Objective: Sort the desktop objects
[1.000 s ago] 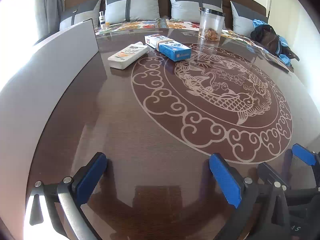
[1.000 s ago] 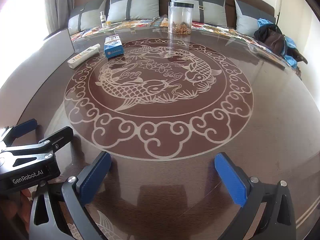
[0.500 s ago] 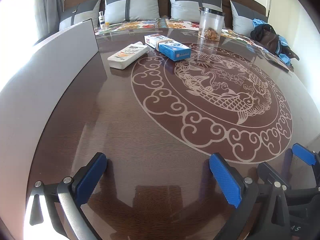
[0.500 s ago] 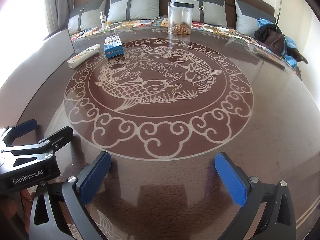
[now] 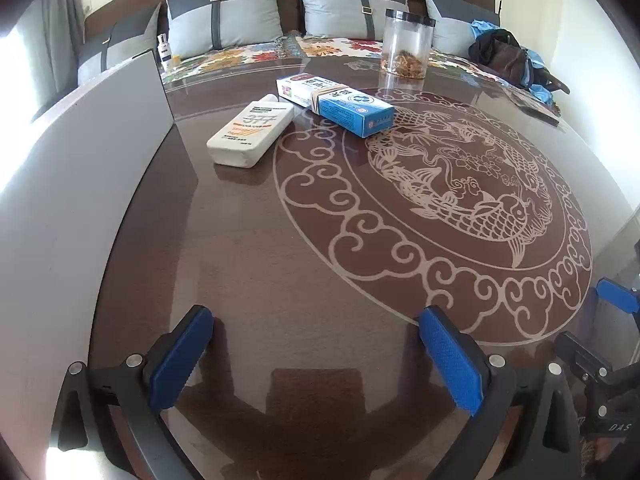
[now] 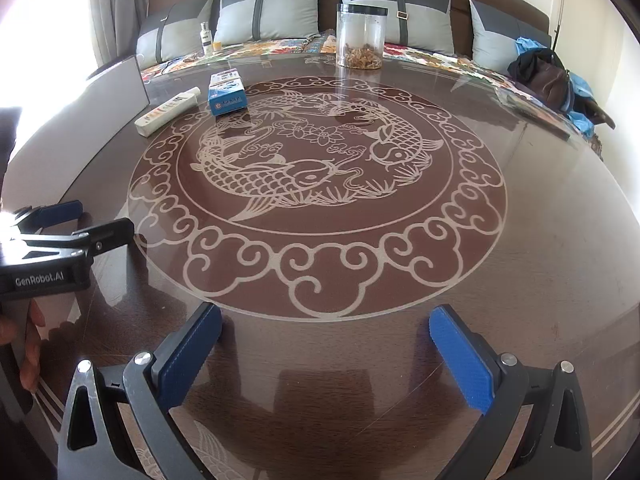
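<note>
A white lotion bottle lies flat on the far left of the round wooden table. Just right of it lies a blue and white carton with a rubber band around it. A clear jar with a black lid stands at the table's far edge. My left gripper hovers open over the near table, well short of the bottle. My right gripper is open and holds nothing near the front edge. In the right wrist view I also see the bottle, the carton, the jar and the left gripper.
A grey upright panel borders the table's left side. Behind the table runs a sofa with grey cushions, a small bottle and a dark bag. A hand holds the left gripper's handle.
The left gripper has moved forward over the table, so the bottle and the carton look larger and nearer. The right gripper has stayed put.
</note>
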